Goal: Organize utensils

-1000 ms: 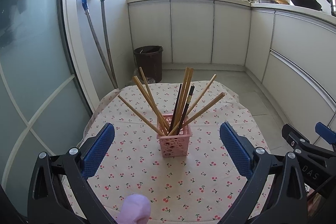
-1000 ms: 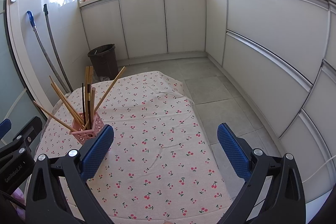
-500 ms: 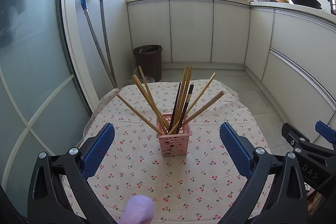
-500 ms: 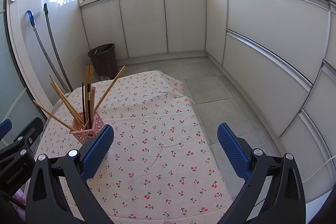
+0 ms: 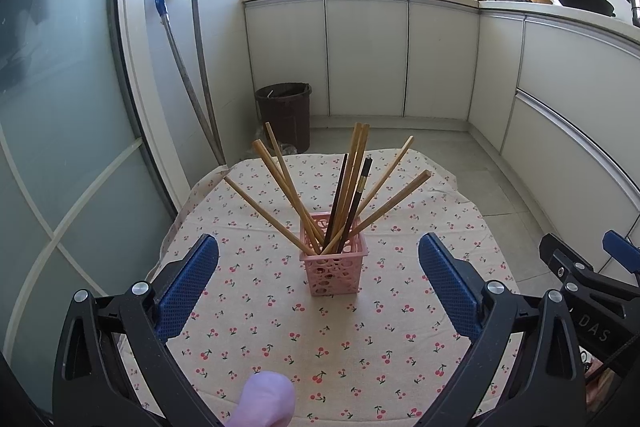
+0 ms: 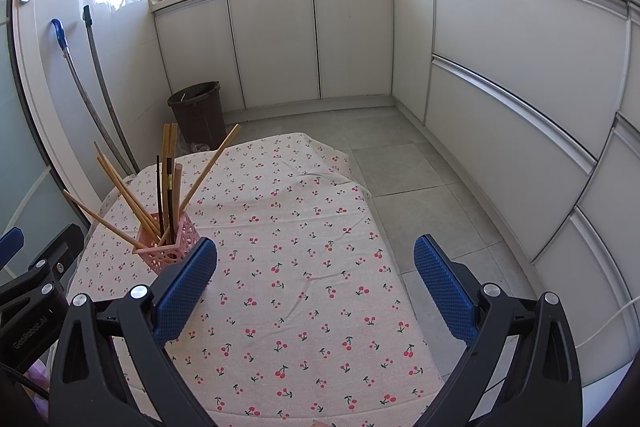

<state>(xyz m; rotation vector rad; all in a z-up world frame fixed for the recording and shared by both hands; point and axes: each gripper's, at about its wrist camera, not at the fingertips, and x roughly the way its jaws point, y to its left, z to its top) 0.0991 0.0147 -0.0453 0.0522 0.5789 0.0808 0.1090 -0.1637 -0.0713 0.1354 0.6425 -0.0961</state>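
Observation:
A pink perforated holder [image 5: 333, 269] stands upright on the cherry-print tablecloth [image 5: 360, 343], also seen in the right wrist view [image 6: 168, 249]. Several wooden and dark chopsticks [image 5: 348, 187] fan out of it. My left gripper [image 5: 318, 281] is open and empty, its blue pads either side of the holder and nearer the camera. My right gripper [image 6: 316, 285] is open and empty over bare cloth, to the right of the holder. The right gripper's body shows at the left wrist view's right edge [image 5: 588, 279].
A pale purple rounded object [image 5: 266, 399] sits at the table's near edge. A brown bin [image 5: 286, 115] and two mop handles [image 5: 192, 75] stand beyond the table. White cabinets [image 6: 500, 75] run along the back and right, with tiled floor between.
The left gripper has drawn back and risen slightly, so the holder sits a little farther away. The right gripper has hardly moved.

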